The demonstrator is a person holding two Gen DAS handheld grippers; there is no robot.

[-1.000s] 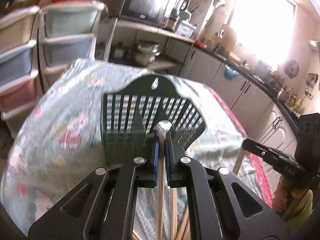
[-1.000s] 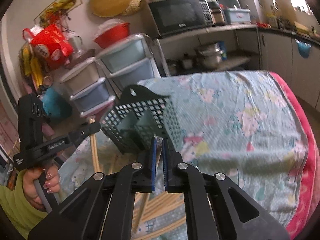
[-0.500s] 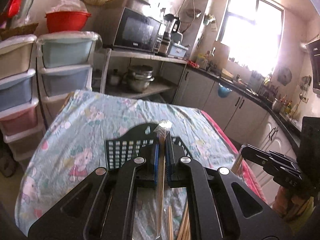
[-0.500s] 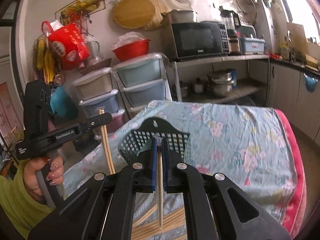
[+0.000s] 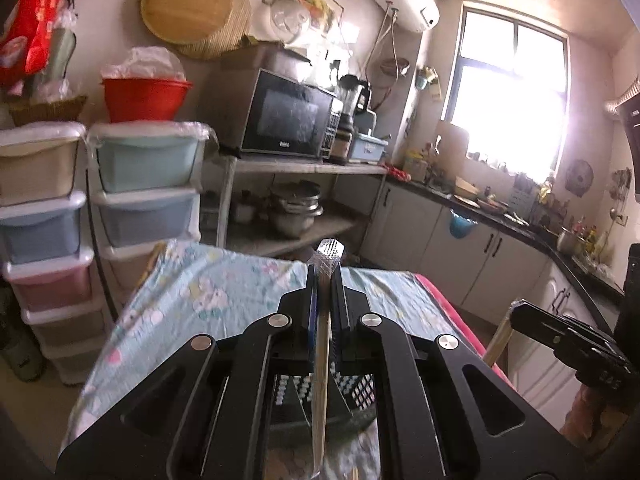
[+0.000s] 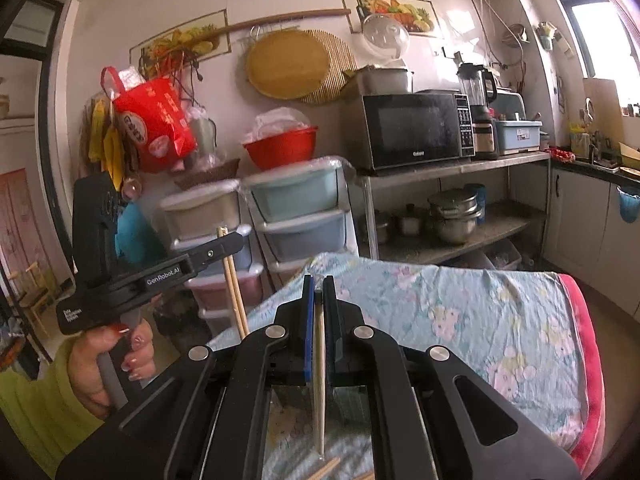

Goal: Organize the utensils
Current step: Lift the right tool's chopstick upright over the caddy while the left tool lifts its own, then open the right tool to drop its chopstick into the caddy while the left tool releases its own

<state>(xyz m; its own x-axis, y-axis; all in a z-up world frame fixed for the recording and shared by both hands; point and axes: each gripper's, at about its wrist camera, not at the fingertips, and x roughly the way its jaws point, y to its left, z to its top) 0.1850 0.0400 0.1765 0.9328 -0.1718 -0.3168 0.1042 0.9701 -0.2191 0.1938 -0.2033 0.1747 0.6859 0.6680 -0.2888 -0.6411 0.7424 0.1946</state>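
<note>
My left gripper [image 5: 324,280] is shut on a wooden chopstick [image 5: 321,380] whose top end carries a clear crinkled wrapper [image 5: 329,255]. It hangs above the table, over the dark green slotted basket [image 5: 356,394], which shows only between the gripper's arms. My right gripper [image 6: 319,285] is shut on a single thin chopstick [image 6: 318,380] that points down. In the right wrist view, the left gripper [image 6: 236,237] holds its chopsticks [image 6: 236,300] at the left, in a hand [image 6: 120,356]. The right gripper [image 5: 520,314] shows at the right edge of the left wrist view. Loose chopsticks [image 6: 329,467] lie on the cloth below.
A floral light-blue cloth [image 6: 460,304] with a red edge covers the table. Stacked plastic drawers [image 5: 144,200] stand beyond its far-left corner. Behind is a shelf with a microwave [image 6: 412,130] and pots [image 5: 296,210]. Kitchen cabinets [image 5: 460,248] run along the right.
Both grippers have risen with their chopsticks and tipped up toward level. The basket has slid from the middle of each view to below the gripper arms.
</note>
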